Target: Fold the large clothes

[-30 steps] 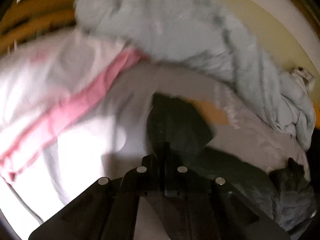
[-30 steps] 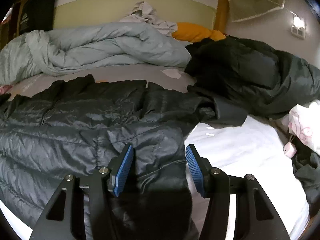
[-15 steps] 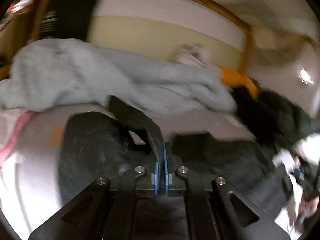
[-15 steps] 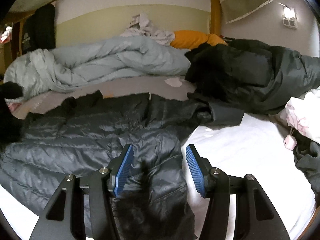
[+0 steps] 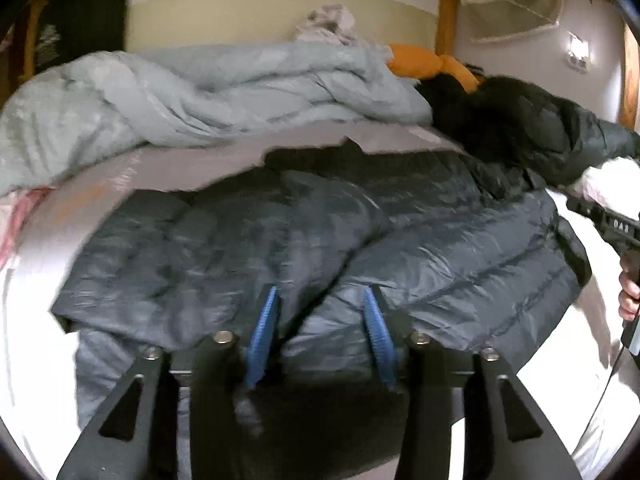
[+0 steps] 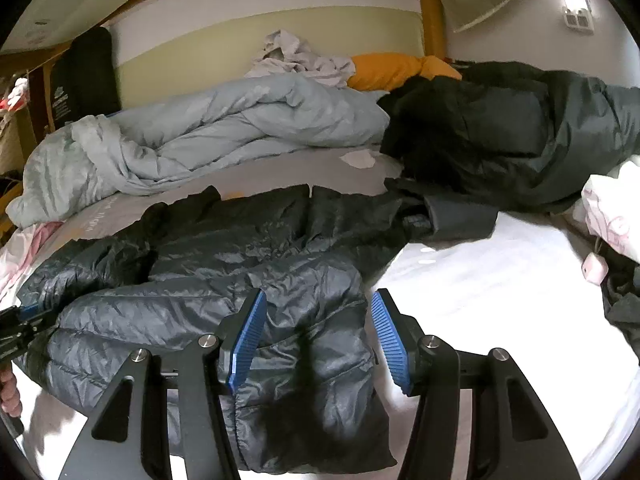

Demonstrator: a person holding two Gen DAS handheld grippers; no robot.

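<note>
Jacket [image 5: 320, 240] first: it's a dark grey puffy one, spread out flat on the bed [image 5: 36, 320] with its collar end toward the pale blue duvet [image 5: 200, 92] bunched up along the headboard. From the left wrist camera, the left gripper [image 5: 322, 322] sits low over the near edge of the jacket, jaws opening, blue pads [image 5: 262, 332] clear of the fabric, so the cloth is under the gap rather than pinched. A fold of the jacket lies over its own middle, running up from between the pads. Off past the jacket's right side you can see the other gripper's black body with a hand [image 5: 629, 296] on it. Behind the jacket on that side there's a black coat [image 5: 520, 128] heaped up, and an orange pillow [image 5: 432, 66] between it and the duvet. Right wrist camera: the right gripper [image 6: 320, 336] hangs over the jacket's right-hand edge near the hem, jaws about half open and nothing clamped, left pad [image 6: 246, 340] over the jacket, right pad [image 6: 390, 340] over bare white sheet [image 6: 500, 280] just beside the jacket. The jacket's sleeve [image 6: 448, 220] sticks out toward the black coat. A crumpled light cloth [image 6: 296, 56] sits on top of the duvet, far from the jacket.
</note>
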